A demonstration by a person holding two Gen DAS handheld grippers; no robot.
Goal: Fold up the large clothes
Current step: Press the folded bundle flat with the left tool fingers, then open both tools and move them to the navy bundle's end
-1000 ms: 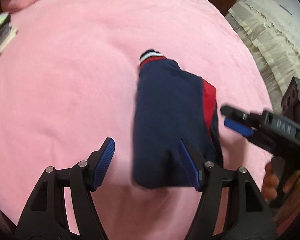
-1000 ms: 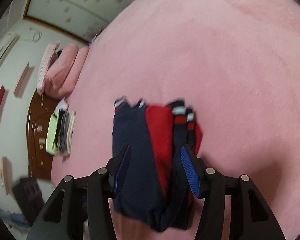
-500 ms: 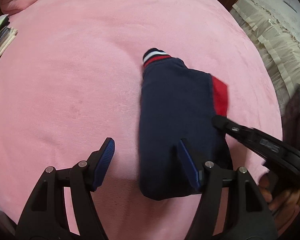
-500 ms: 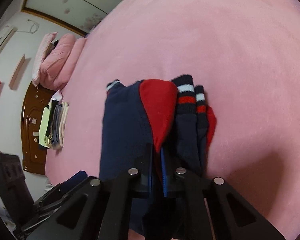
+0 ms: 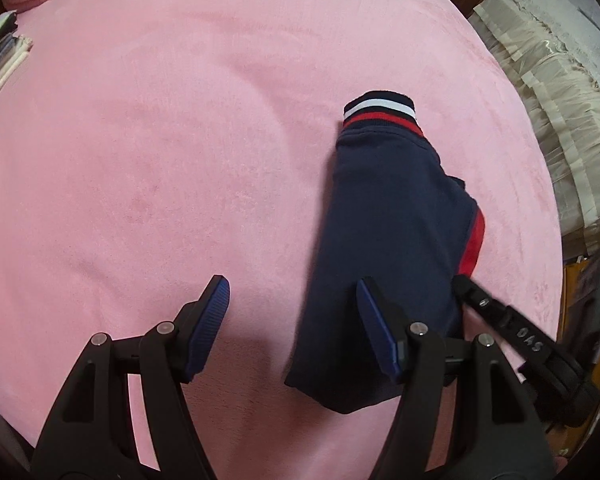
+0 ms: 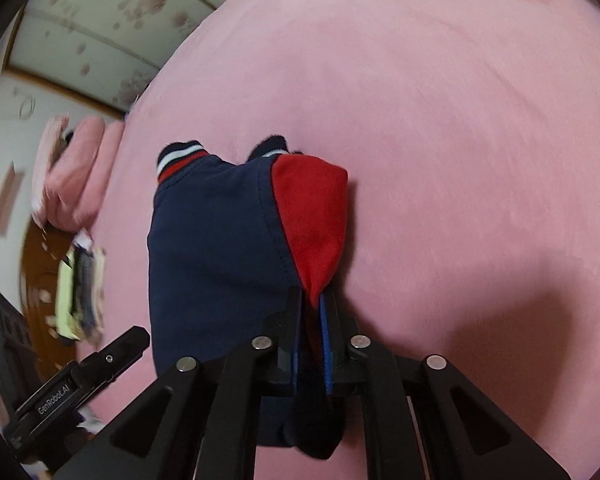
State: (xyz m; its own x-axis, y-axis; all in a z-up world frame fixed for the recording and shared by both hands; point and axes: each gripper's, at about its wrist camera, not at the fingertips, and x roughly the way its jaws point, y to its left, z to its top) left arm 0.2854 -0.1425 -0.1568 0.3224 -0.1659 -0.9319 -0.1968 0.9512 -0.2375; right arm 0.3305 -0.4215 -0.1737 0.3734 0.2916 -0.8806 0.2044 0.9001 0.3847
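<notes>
A folded navy garment (image 5: 392, 220) with a red panel (image 6: 312, 216) and a striped cuff (image 5: 380, 110) lies on the pink blanket (image 5: 140, 140). My right gripper (image 6: 312, 294) pinches the garment's near edge, where red and navy layers sit between its blue pads. Its jaws are opening slightly, and the pads still press on the cloth. In the left wrist view that gripper's finger (image 5: 466, 286) meets the garment's right side. My left gripper (image 5: 292, 282) hovers open above the garment's left edge, gripping nothing. Its finger (image 6: 136, 336) shows at the lower left of the right wrist view.
A stack of folded clothes (image 6: 80, 292) sits at the blanket's far edge beside pink pillows (image 6: 76, 168). Cream ruffled bedding (image 5: 560, 80) lies beyond the blanket's right edge. Wide pink blanket (image 6: 460, 120) stretches to the right of the garment.
My right gripper went from open around the garment's edge to pinched on it. The red panel now covers the striped cuffs on the right. The garment sits further right in the left view.
</notes>
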